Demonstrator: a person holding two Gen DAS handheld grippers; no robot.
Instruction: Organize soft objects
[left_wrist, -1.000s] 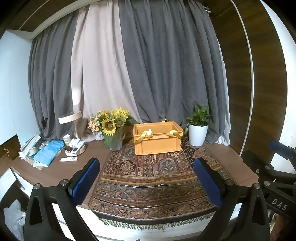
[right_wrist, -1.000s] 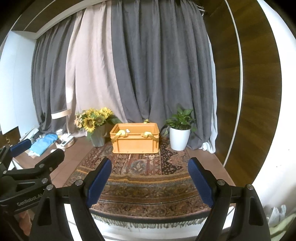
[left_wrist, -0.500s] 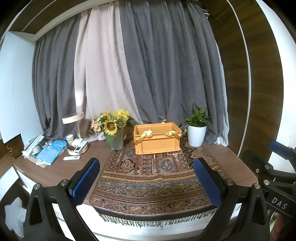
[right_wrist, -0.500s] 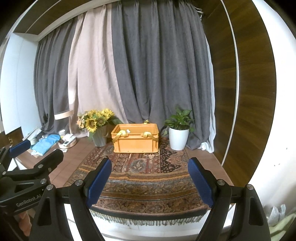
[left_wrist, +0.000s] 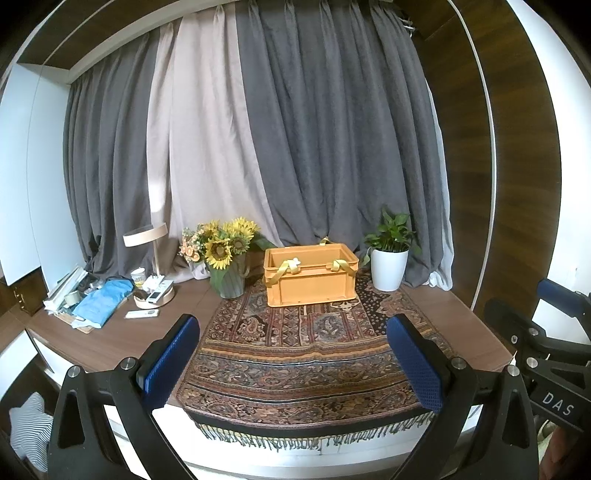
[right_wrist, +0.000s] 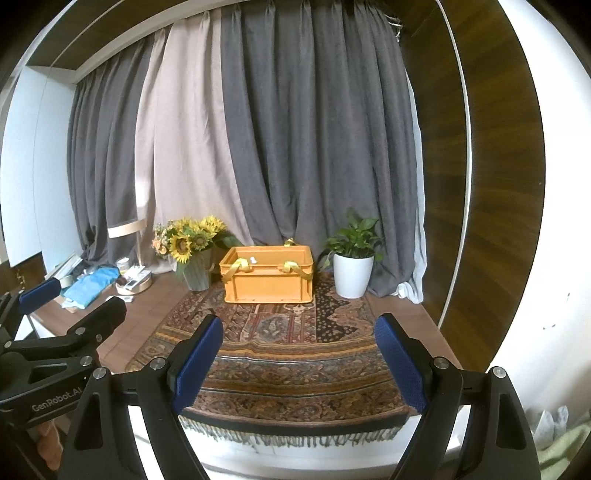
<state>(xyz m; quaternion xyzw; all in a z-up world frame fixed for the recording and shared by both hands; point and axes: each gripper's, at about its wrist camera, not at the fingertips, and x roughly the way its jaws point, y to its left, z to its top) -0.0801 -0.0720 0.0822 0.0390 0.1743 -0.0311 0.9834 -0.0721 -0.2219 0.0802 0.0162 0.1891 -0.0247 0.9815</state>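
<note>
An orange crate (left_wrist: 310, 277) with yellow strap handles stands at the back of a patterned rug (left_wrist: 306, 354) on the wooden table; it also shows in the right wrist view (right_wrist: 267, 275). A small white thing lies inside it. My left gripper (left_wrist: 293, 363) is open and empty, held back from the table's front edge. My right gripper (right_wrist: 297, 363) is open and empty, beside the left one. A blue cloth (left_wrist: 101, 301) lies at the table's left. A striped fabric (left_wrist: 26, 432) lies low at the left.
A sunflower vase (left_wrist: 225, 258) stands left of the crate and a white potted plant (left_wrist: 389, 258) right of it. A lamp (left_wrist: 147, 240), remotes and clutter sit at the left. Curtains hang behind. A wood panel wall (left_wrist: 498, 184) is on the right.
Both grippers have pulled back and tilted slightly, so the table looks a little farther and lower. Jaws stay open.
</note>
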